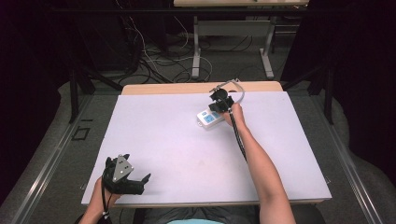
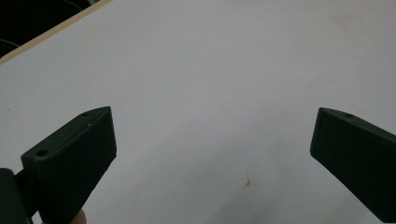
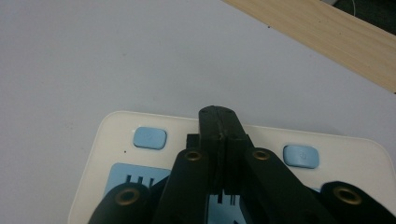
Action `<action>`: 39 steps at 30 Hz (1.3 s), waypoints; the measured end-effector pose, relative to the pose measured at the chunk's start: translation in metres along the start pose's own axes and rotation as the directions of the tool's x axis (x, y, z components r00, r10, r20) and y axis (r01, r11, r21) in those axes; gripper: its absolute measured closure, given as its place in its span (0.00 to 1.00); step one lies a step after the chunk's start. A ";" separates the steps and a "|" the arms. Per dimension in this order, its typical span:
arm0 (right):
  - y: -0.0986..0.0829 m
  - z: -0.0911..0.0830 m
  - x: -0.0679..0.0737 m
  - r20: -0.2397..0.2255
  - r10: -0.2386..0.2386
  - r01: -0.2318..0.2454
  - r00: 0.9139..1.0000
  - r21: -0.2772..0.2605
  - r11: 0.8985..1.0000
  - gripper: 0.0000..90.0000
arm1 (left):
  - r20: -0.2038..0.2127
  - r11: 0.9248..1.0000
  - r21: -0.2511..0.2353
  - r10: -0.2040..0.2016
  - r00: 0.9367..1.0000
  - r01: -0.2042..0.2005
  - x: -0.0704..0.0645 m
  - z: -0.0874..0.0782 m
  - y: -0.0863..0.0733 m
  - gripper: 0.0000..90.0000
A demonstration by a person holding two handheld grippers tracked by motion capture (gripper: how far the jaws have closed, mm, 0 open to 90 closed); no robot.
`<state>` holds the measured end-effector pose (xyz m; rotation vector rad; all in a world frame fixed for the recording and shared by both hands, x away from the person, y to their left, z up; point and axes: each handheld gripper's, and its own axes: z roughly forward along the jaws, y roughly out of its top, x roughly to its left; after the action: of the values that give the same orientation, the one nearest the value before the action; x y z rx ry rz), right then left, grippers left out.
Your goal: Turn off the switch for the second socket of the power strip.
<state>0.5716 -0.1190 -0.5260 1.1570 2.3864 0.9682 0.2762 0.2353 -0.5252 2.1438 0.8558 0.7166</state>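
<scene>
Seen from the high view, a white rectangular power strip with pale blue panels (image 1: pixel 209 119) lies on the far right part of the white table sheet (image 1: pixel 187 140), partly hidden by the black right gripper (image 1: pixel 221 103) hovering over it, while the black left gripper (image 1: pixel 142 181) rests near the front left corner; cables litter the dark floor beyond. From the left gripper view, the jaws stand wide apart over bare, faintly stained sheet (image 2: pixel 210 93). From the right gripper view, the jaws are pressed together, grasping nothing, above the strip's (image 3: pixel 336 144) blue buttons, its lower part cut off.
</scene>
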 end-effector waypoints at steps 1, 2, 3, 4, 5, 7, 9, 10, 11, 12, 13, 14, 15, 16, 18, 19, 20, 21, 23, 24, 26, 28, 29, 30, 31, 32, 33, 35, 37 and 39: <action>0.000 0.000 0.000 -0.003 -0.004 0.004 1.000 0.000 1.000 1.00 | -0.005 1.000 -0.003 -0.001 1.000 0.001 0.000 0.000 0.000 0.00; 0.000 0.000 0.000 0.001 0.002 -0.002 1.000 0.002 1.000 1.00 | -0.006 1.000 -0.009 -0.003 1.000 0.003 -0.001 0.000 0.000 0.00; 0.000 0.000 0.000 -0.003 -0.005 0.005 1.000 0.003 1.000 1.00 | -0.005 1.000 -0.009 -0.004 1.000 0.004 -0.001 0.000 0.000 0.00; 0.000 0.000 0.000 -0.002 -0.004 0.004 1.000 0.002 1.000 1.00 | 0.000 1.000 0.000 0.002 1.000 -0.002 0.000 0.000 0.000 0.00; 0.000 0.000 0.000 -0.004 -0.006 0.006 1.000 0.002 1.000 1.00 | -0.001 1.000 -0.002 -0.002 1.000 0.002 -0.001 0.000 0.000 0.00; 0.001 0.000 0.000 0.004 -0.007 0.007 1.000 0.002 1.000 1.00 | -0.001 1.000 -0.002 0.001 1.000 -0.001 0.000 -0.001 0.000 0.00; 0.001 0.000 0.000 0.001 -0.005 0.005 1.000 0.000 1.000 1.00 | 0.000 1.000 -0.004 -0.002 1.000 0.002 -0.001 0.000 0.000 0.00; 0.000 0.000 0.000 -0.003 -0.006 0.006 1.000 0.002 1.000 1.00 | 0.001 1.000 -0.003 -0.001 1.000 0.001 -0.001 0.000 0.000 0.00; 0.000 0.000 0.000 -0.007 -0.005 0.005 1.000 -0.003 1.000 1.00 | 0.000 1.000 -0.005 -0.003 1.000 0.003 -0.001 0.000 0.000 0.00; 0.000 0.000 0.000 -0.001 -0.007 0.007 1.000 -0.009 1.000 1.00 | 0.003 1.000 -0.005 -0.004 1.000 0.004 -0.001 0.000 0.000 0.00; 0.001 -0.001 0.000 0.002 0.000 0.000 1.000 0.005 1.000 1.00 | 0.001 1.000 -0.005 -0.003 1.000 0.003 -0.001 -0.001 0.000 0.00; 0.001 0.000 0.001 0.002 0.000 0.000 1.000 -0.007 1.000 1.00 | 0.000 1.000 -0.005 -0.001 1.000 0.001 -0.001 -0.001 0.000 0.00; 0.001 0.000 0.001 0.007 0.000 0.000 1.000 -0.006 1.000 1.00 | 0.001 1.000 -0.005 -0.002 1.000 0.002 -0.001 0.000 0.000 0.00; 0.001 0.000 0.001 0.008 -0.005 0.005 1.000 -0.008 1.000 1.00 | 0.000 1.000 -0.005 -0.002 1.000 0.002 -0.001 0.000 0.000 0.00; 0.000 -0.001 0.000 -0.001 -0.010 0.010 1.000 0.002 1.000 1.00 | 0.002 1.000 -0.007 -0.003 1.000 0.003 -0.001 -0.001 0.000 0.00; 0.000 -0.001 0.000 0.005 -0.001 0.001 1.000 0.003 1.000 1.00 | 0.002 1.000 -0.008 -0.004 1.000 0.004 -0.001 -0.001 0.000 0.00; 0.000 -0.001 0.000 0.003 -0.001 0.001 1.000 0.001 1.000 1.00 | 0.001 1.000 -0.008 -0.004 1.000 0.004 -0.001 -0.001 0.000 0.00; 0.000 -0.002 0.000 0.009 0.004 -0.004 1.000 -0.005 1.000 1.00 | 0.000 1.000 -0.009 -0.005 1.000 0.005 -0.001 -0.001 0.000 0.00; 0.001 -0.003 -0.003 -0.009 -0.023 0.023 1.000 -0.024 0.999 1.00 | 0.001 1.000 -0.010 -0.009 1.000 0.009 0.000 -0.001 0.000 0.00; 0.001 -0.005 -0.001 -0.017 -0.004 0.004 1.000 -0.031 1.000 0.97 | 0.002 1.000 -0.009 -0.008 1.000 0.008 0.000 -0.001 0.000 0.00; 0.001 -0.007 0.000 -0.036 0.002 -0.004 0.999 -0.037 0.999 0.90 | 0.006 1.000 -0.010 -0.008 1.000 0.008 0.000 -0.001 0.000 0.00; 0.002 -0.011 0.001 -0.047 0.000 -0.001 0.999 -0.025 1.000 0.82 | 0.005 1.000 -0.008 -0.006 1.000 0.006 -0.001 -0.001 0.000 0.00; 0.002 -0.013 0.001 -0.064 0.004 -0.005 0.998 -0.026 1.000 0.77 | 0.005 1.000 -0.008 -0.007 1.000 0.007 -0.001 -0.001 0.000 0.00; 0.003 -0.014 0.001 -0.068 -0.002 0.000 0.998 -0.024 1.000 0.72 | 0.005 1.000 -0.008 -0.008 1.000 0.008 -0.001 -0.001 0.000 0.00; 0.003 -0.015 0.001 -0.075 0.000 -0.002 0.997 -0.024 1.000 0.66 | 0.004 1.000 -0.009 -0.008 1.000 0.008 -0.001 -0.001 0.000 0.00; 0.003 -0.017 0.001 -0.085 0.006 -0.008 0.996 -0.022 1.000 0.59 | 0.004 1.000 -0.009 -0.009 1.000 0.009 -0.001 -0.001 0.000 0.00; 0.003 -0.018 0.001 -0.095 0.000 -0.001 0.995 -0.018 1.000 0.53 | 0.003 1.000 -0.009 -0.009 1.000 0.009 -0.001 -0.001 0.000 0.00; 0.003 -0.022 0.002 -0.114 0.014 -0.015 0.993 -0.013 1.000 0.42 | 0.004 1.000 -0.008 -0.008 1.000 0.008 -0.001 -0.001 0.000 0.00; 0.003 -0.024 0.002 -0.130 0.010 -0.012 0.991 -0.008 1.000 0.31 | 0.004 1.000 -0.008 -0.010 1.000 0.010 -0.001 -0.001 0.000 0.00; 0.004 -0.027 0.003 -0.143 0.002 -0.003 0.990 -0.006 1.000 0.21 | 0.001 1.000 -0.009 -0.005 1.000 0.005 -0.001 0.000 0.000 0.00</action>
<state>0.5572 -0.1268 -0.5036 1.1237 2.4908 1.0938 0.2755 0.2349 -0.5249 2.1330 0.8555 0.7149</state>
